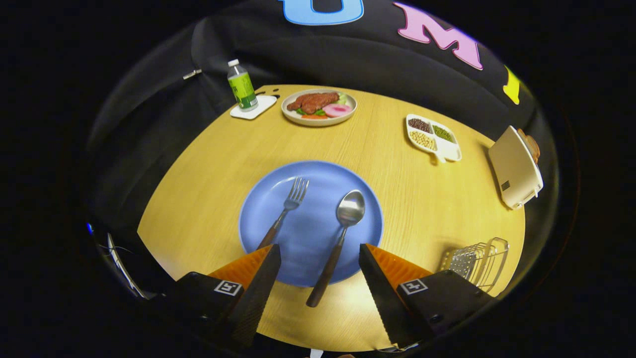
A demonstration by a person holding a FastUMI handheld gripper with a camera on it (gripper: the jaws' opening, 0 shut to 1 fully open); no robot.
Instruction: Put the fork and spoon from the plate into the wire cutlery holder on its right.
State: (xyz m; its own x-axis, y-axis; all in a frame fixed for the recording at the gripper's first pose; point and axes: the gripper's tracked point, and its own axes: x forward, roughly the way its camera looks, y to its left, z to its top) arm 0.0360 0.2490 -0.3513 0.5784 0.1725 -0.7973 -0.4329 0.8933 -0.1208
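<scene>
Far left on the tabletop (pixel 208 199), a bottle (pixel 242 91) stands on a white coaster (pixel 258 110), a plate of food (pixel 319 107) just beside it. Centre stage, the blue plate (pixel 310 238) carries the fork (pixel 285 211) on its left and the spoon (pixel 340 236) on its right, handle running off the near rim. The gripper (pixel 320 251) hovers with fingers spread wide, pinching nothing, the spoon handle between them. Right: a bean tray (pixel 433 136), a toaster (pixel 516 174), and the wire cutlery holder (pixel 477 261).
</scene>
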